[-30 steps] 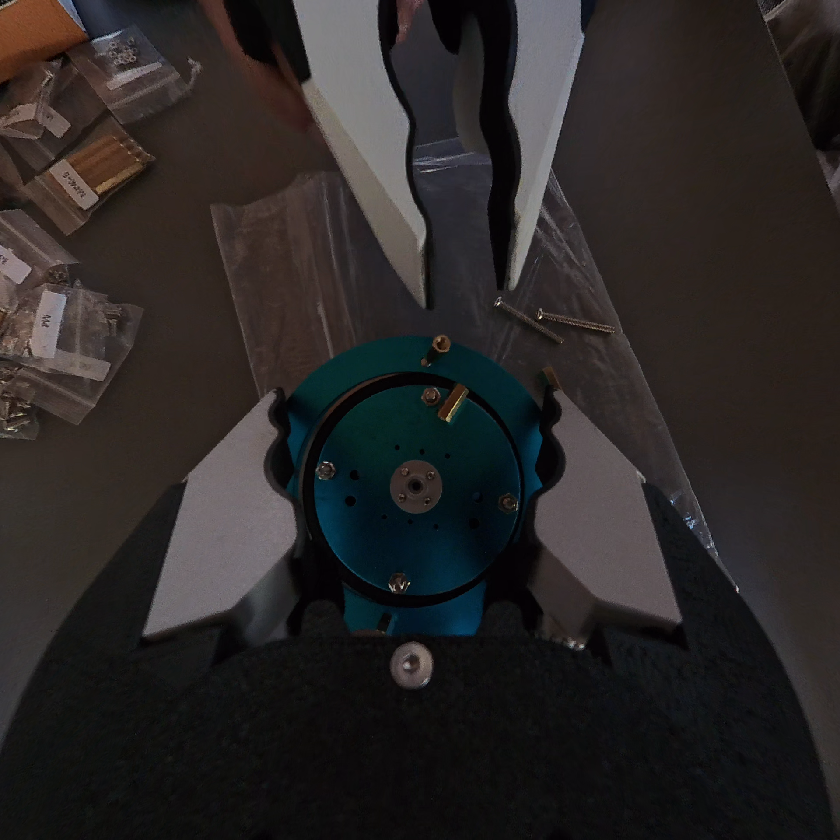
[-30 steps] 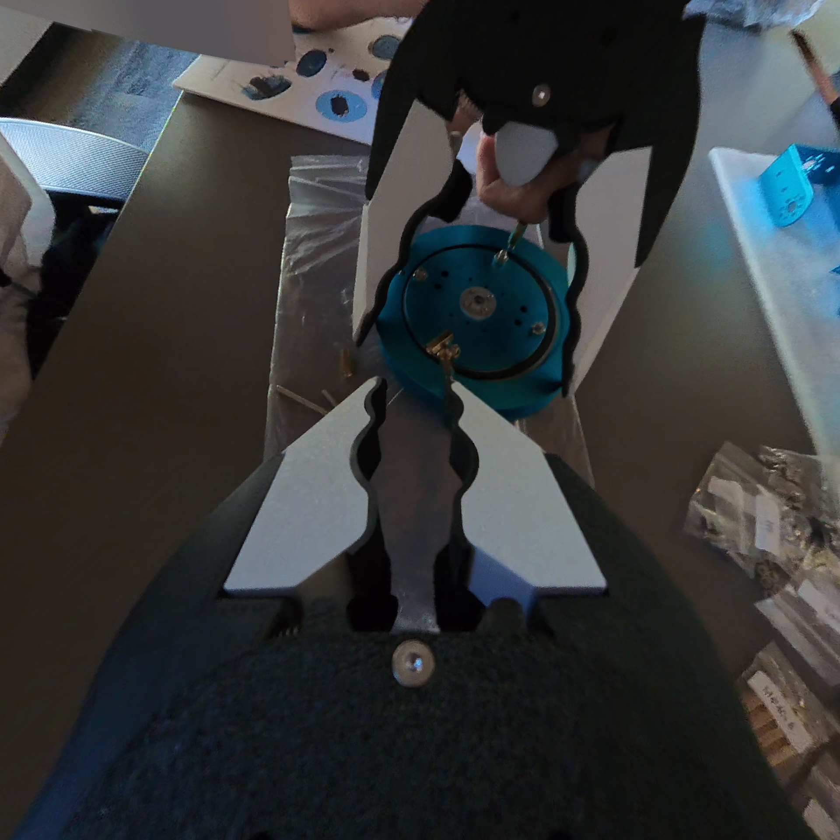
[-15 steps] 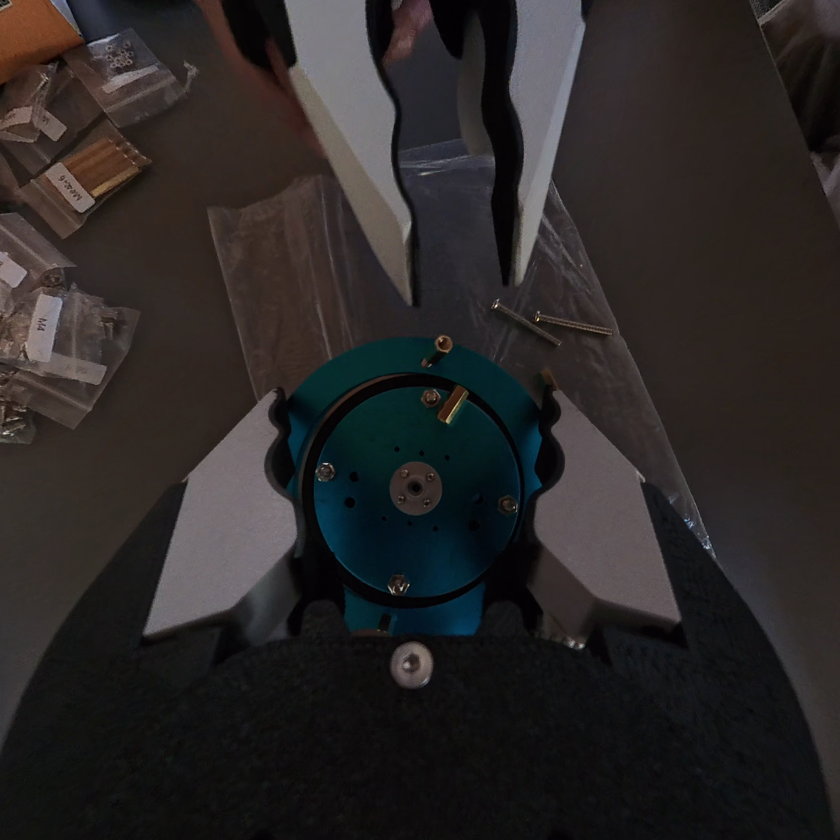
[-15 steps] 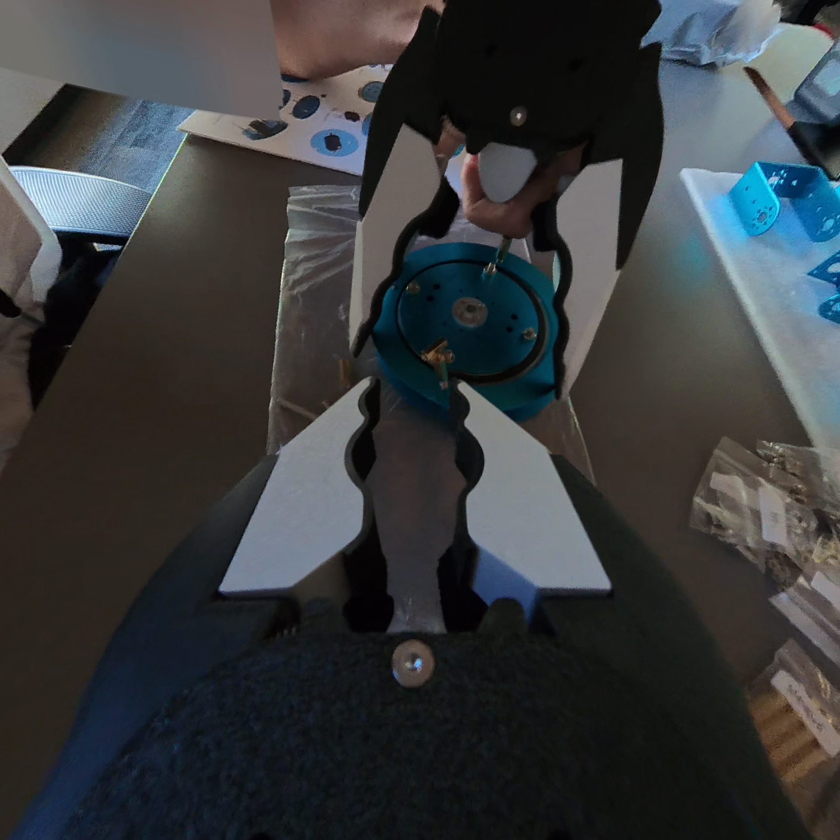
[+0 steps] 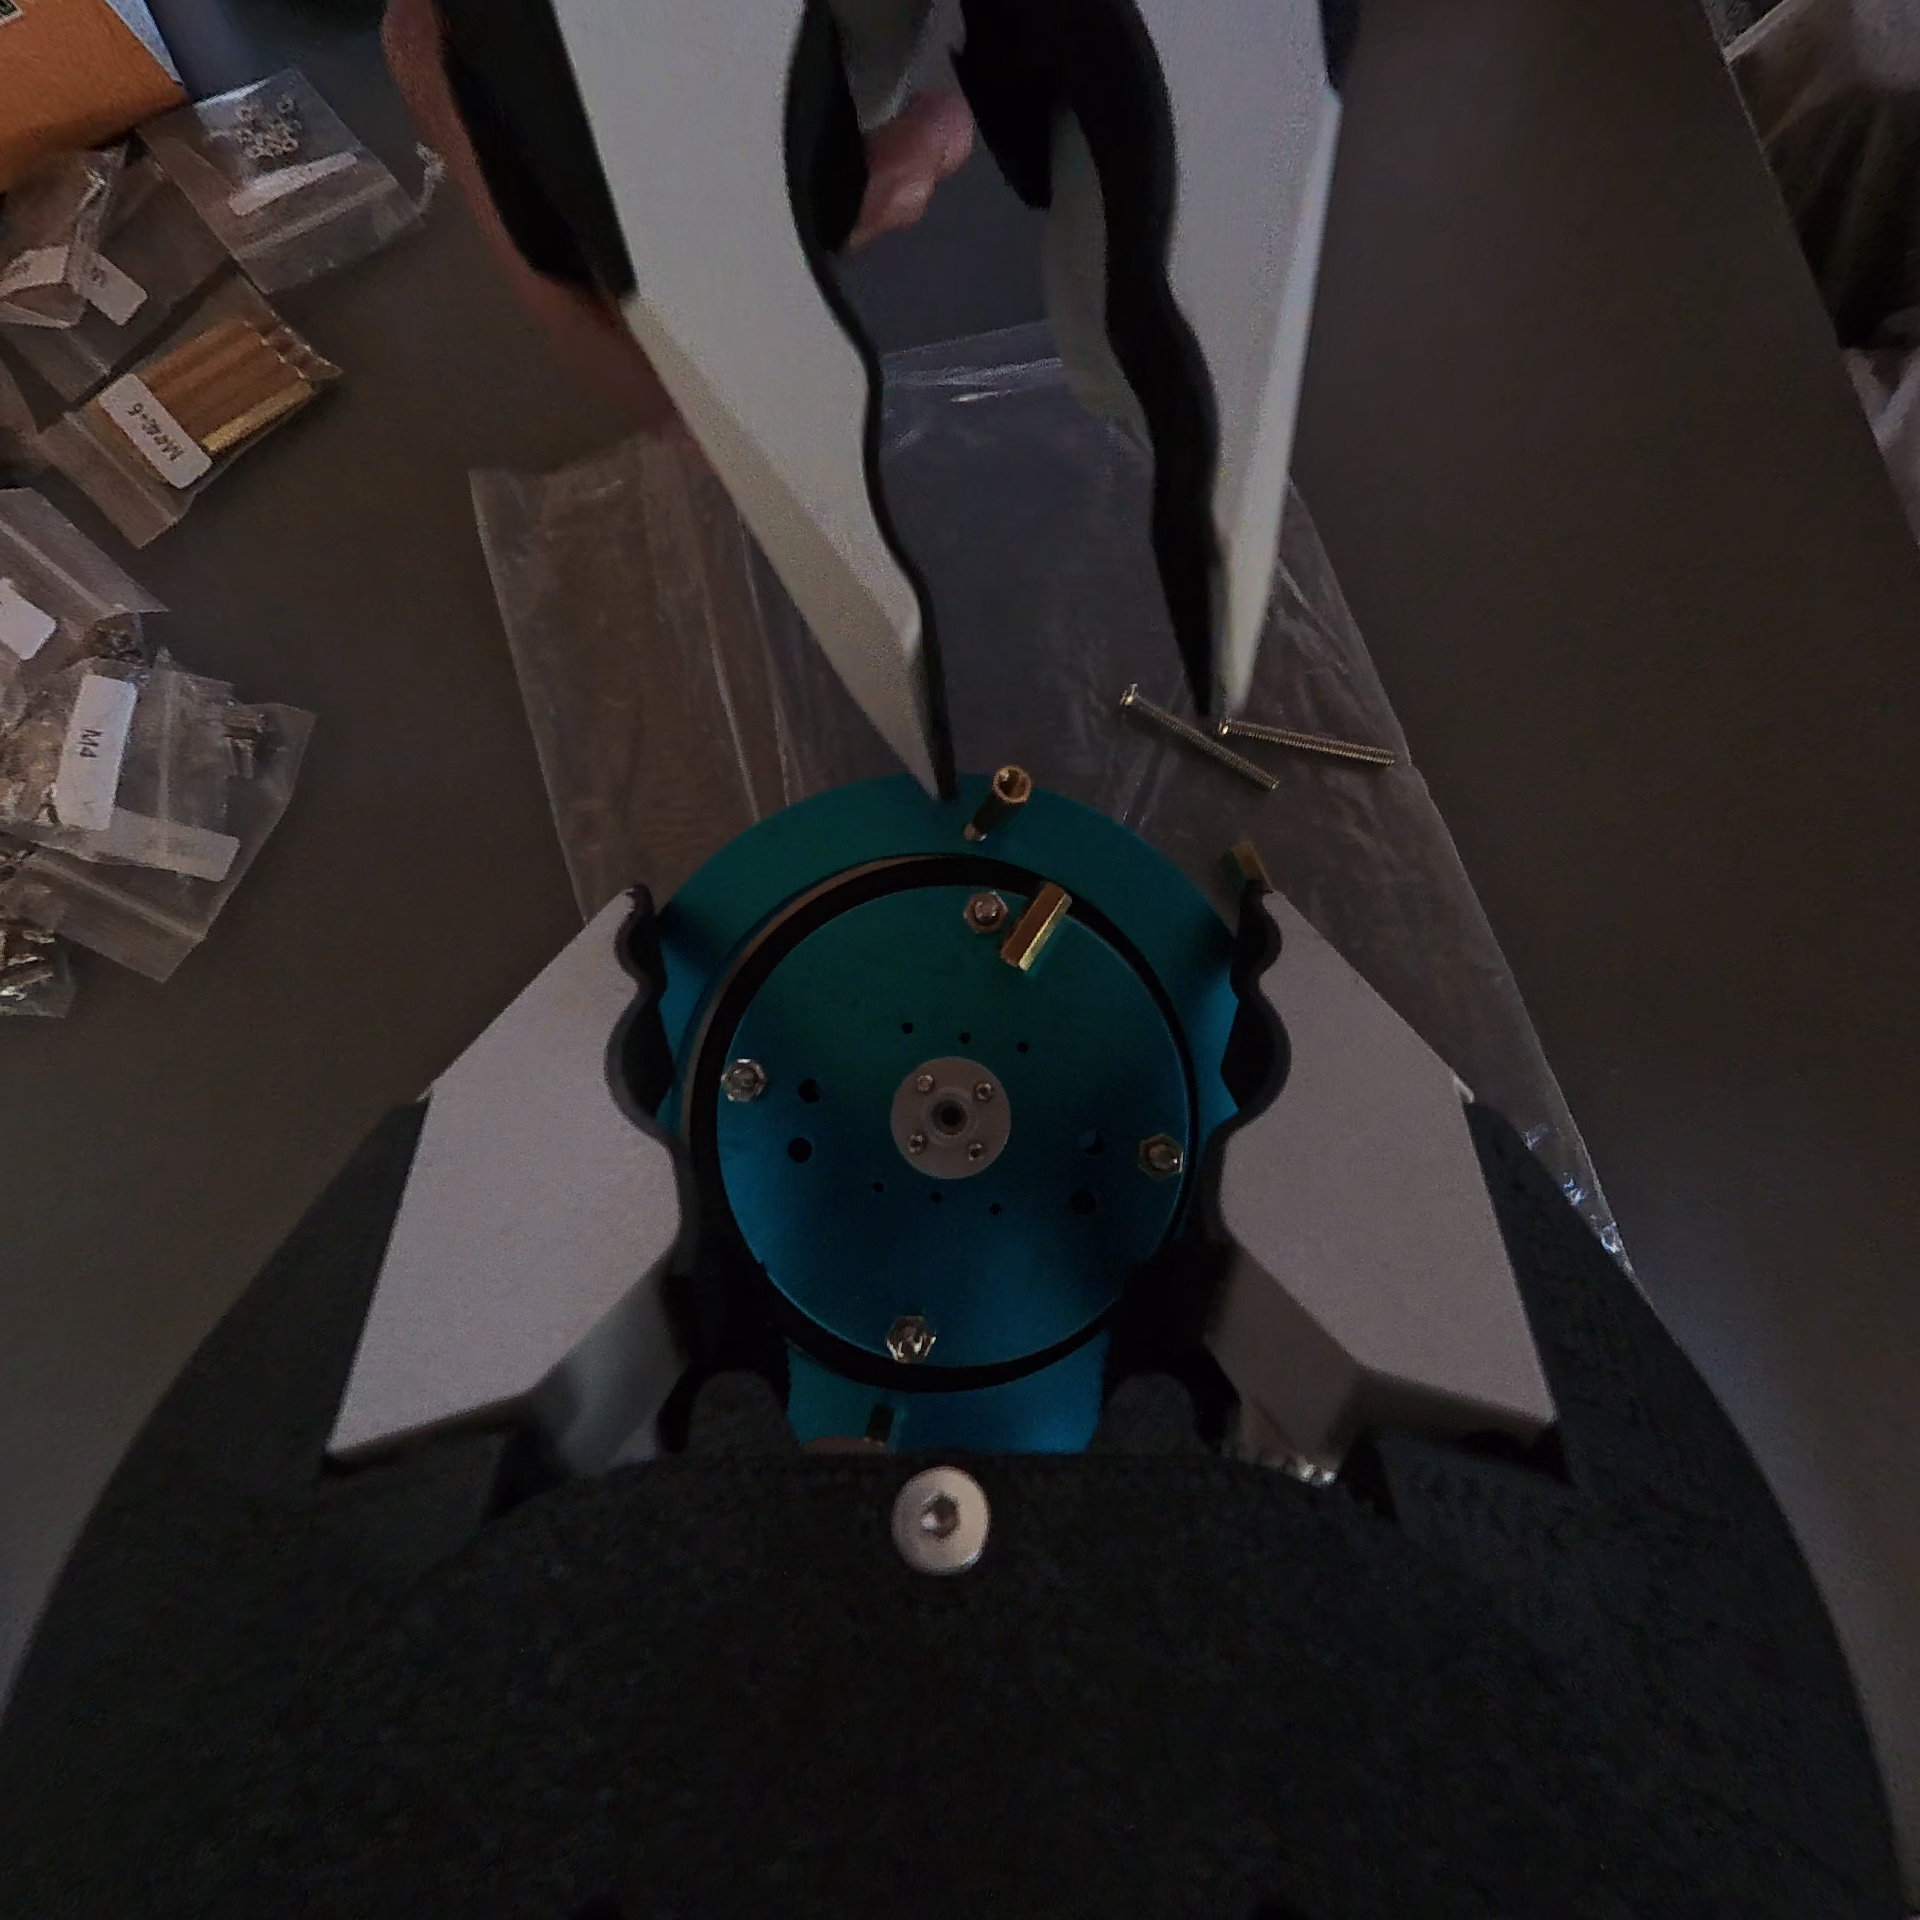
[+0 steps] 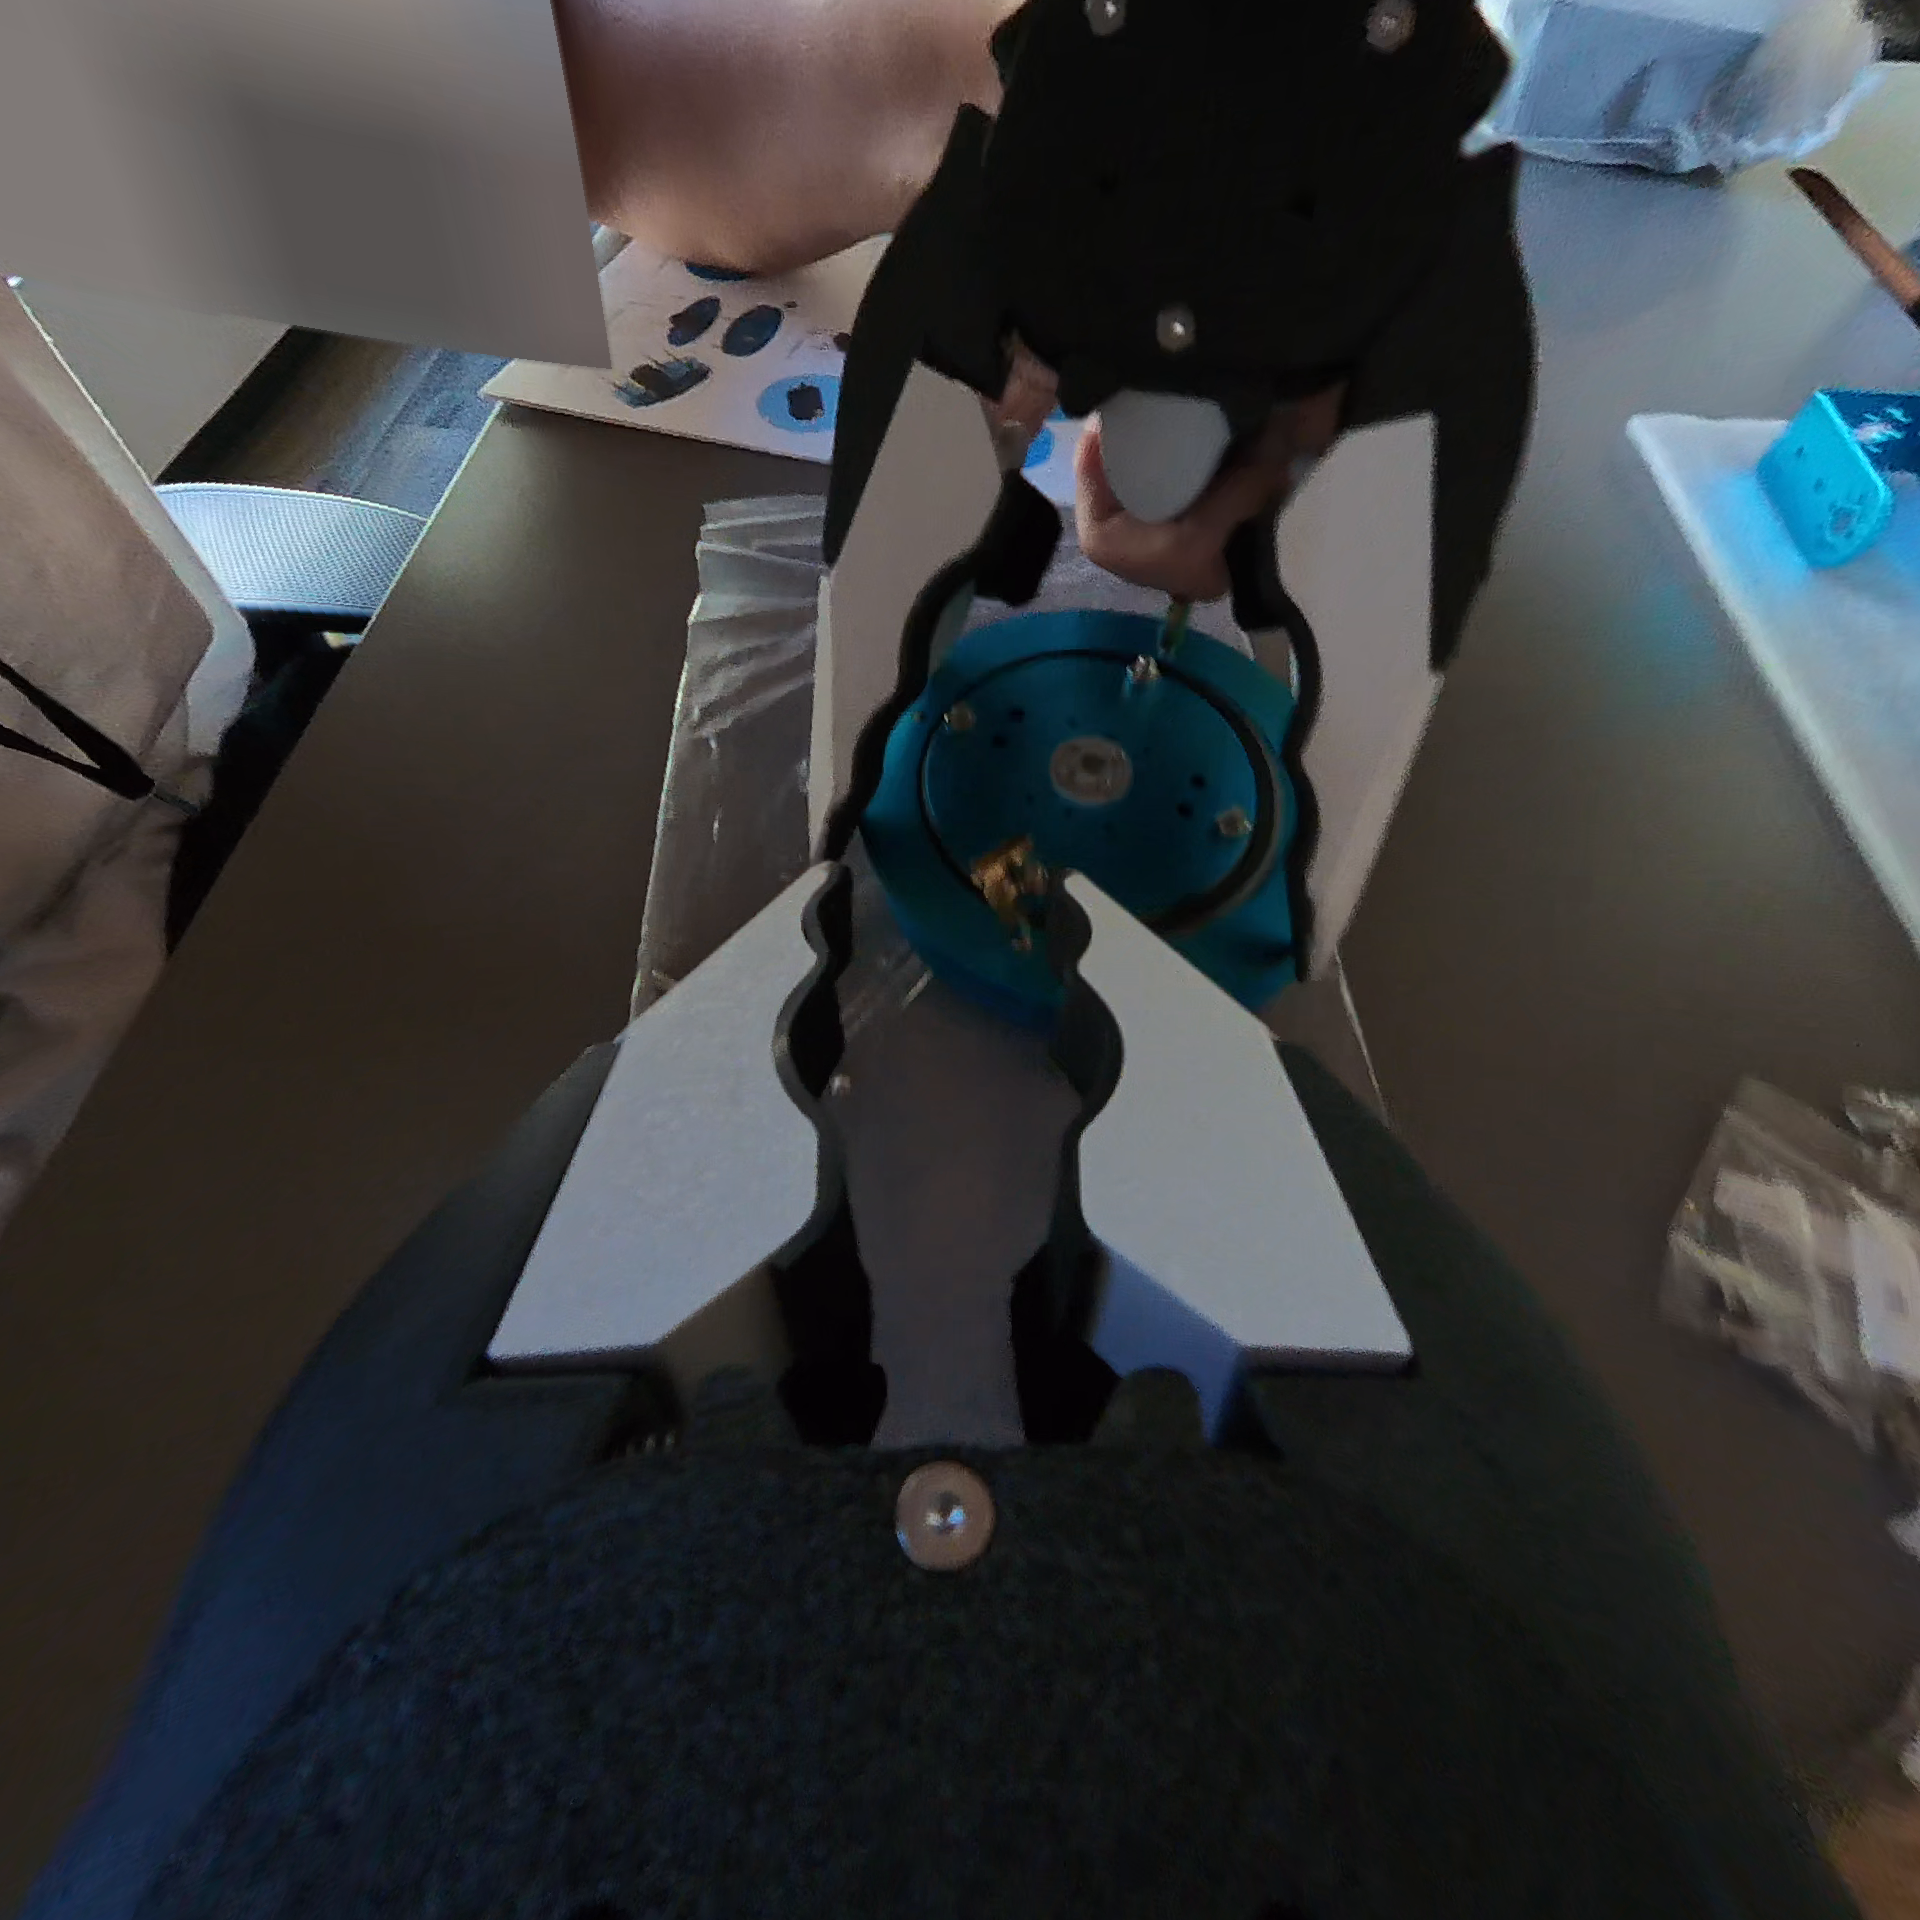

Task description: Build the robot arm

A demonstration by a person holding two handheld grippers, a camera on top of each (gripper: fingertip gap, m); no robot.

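Left wrist view: left gripper [image 5: 940, 1049] is clamped on a round teal anodised metal turntable assy [image 5: 951, 1132], 1 finger pressing each side, over a clear plastic bag [image 5: 644, 623] on the dark table. Right gripper [image 6: 945, 914] has its jaws apart w/ nothing between them, tips just by the disc's far rim near an upright brass standoff [image 5: 1003, 802]. As to progress, 4 nuts sit on the inner disc, while 1 loose brass standoff [image 5: 1034, 927] lies on it and 2 long steel screws [image 5: 1247, 740] lie unused beyond.
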